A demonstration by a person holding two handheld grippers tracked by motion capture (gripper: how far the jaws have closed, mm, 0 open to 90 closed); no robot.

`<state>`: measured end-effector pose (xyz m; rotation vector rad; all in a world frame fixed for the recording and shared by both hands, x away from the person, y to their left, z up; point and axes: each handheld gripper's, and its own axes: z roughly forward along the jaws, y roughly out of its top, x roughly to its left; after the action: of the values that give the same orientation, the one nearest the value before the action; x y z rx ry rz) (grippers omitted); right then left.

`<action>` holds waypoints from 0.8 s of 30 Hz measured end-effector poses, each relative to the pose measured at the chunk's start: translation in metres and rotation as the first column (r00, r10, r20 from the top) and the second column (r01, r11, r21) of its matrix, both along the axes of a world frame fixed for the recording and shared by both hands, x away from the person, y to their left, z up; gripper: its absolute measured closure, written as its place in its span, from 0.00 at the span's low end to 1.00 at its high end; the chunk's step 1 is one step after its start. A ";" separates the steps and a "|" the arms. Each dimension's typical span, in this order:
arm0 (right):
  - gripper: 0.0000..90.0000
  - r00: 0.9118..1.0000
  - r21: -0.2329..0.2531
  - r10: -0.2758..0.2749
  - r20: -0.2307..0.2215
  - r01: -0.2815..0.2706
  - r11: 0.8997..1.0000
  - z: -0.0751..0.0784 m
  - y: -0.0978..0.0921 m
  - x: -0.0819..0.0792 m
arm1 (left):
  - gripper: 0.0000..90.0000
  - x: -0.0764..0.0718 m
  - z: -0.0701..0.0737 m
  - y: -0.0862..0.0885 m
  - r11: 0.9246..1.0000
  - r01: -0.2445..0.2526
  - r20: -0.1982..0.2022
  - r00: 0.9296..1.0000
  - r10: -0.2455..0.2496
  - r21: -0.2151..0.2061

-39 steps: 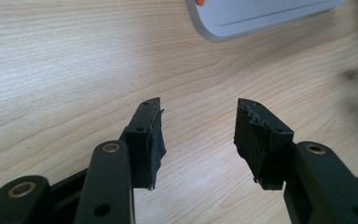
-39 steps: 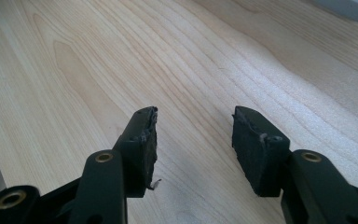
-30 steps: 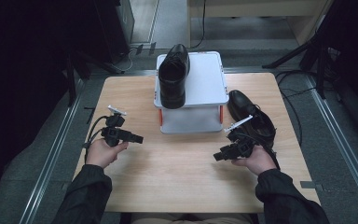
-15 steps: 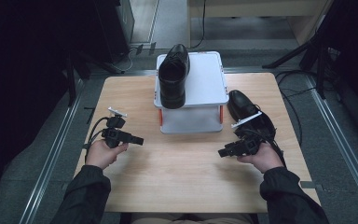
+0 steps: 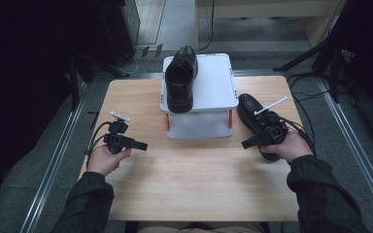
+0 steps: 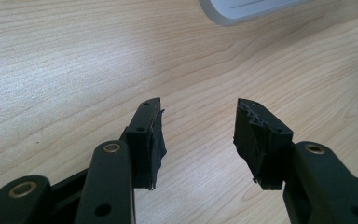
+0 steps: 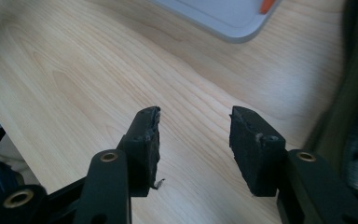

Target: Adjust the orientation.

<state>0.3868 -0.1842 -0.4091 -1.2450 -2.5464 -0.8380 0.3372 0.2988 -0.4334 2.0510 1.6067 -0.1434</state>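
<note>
Right gripper [image 5: 246,143], jaws apart and empty, sits just beside a black shoe [image 5: 250,112]; left gripper [image 5: 143,145] likewise parted, over bare table [image 5: 194,184].

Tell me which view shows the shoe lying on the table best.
The high view: the shoe on the table lies whole beside the white rack, just past the right gripper. In the right gripper view only a dark blur runs down the right edge, possibly it.
</note>
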 end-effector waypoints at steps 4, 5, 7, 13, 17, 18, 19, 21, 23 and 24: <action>0.60 1.000 -0.049 -0.007 -0.006 0.007 0.999 0.014 -0.008 0.007 | 0.57 0.000 -0.001 -0.001 1.000 0.009 -0.004 1.000 -0.009 0.003; 0.60 1.000 -0.057 -0.008 -0.006 0.007 0.998 0.017 -0.010 0.009 | 0.57 0.001 -0.001 -0.001 1.000 0.010 -0.005 1.000 -0.010 0.000; 0.60 1.000 -0.073 -0.017 -0.004 0.017 0.997 0.024 -0.016 0.014 | 0.57 0.001 -0.001 -0.001 1.000 0.011 -0.004 1.000 -0.011 -0.002; 0.62 0.999 -0.133 -0.041 0.005 0.042 0.990 0.034 -0.028 0.028 | 0.57 0.001 -0.002 0.002 1.000 0.002 -0.011 1.000 -0.002 -0.004; 0.65 0.998 -0.198 -0.068 -0.010 0.065 0.978 0.022 -0.032 0.037 | 0.57 0.002 -0.002 0.002 1.000 0.002 -0.009 1.000 -0.002 -0.008; 0.66 0.997 -0.208 -0.073 -0.012 0.069 0.976 0.018 -0.033 0.039 | 0.57 0.001 -0.002 0.002 1.000 -0.001 -0.010 1.000 0.001 -0.010; 0.69 0.996 -0.212 -0.083 -0.019 0.077 0.974 0.014 -0.034 0.042 | 0.57 0.001 -0.002 0.003 1.000 0.003 -0.008 1.000 -0.003 -0.007; 0.76 0.994 -0.201 -0.105 -0.040 0.095 0.975 0.007 -0.034 0.045 | 0.57 0.001 -0.002 0.003 1.000 0.004 -0.008 1.000 -0.004 -0.009; 0.81 0.991 -0.192 -0.116 -0.062 0.102 0.976 0.001 -0.034 0.048 | 0.57 0.001 -0.002 0.003 1.000 0.003 -0.009 1.000 -0.003 -0.010; 0.84 0.990 -0.185 -0.119 -0.075 0.103 0.977 0.000 -0.033 0.049 | 0.57 0.001 -0.002 0.003 1.000 0.003 -0.010 1.000 -0.003 -0.010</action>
<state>0.4361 -0.2168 -0.4094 -1.4553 -2.5505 -0.5686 0.3385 0.3021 -0.4349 2.0483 1.6059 -0.1627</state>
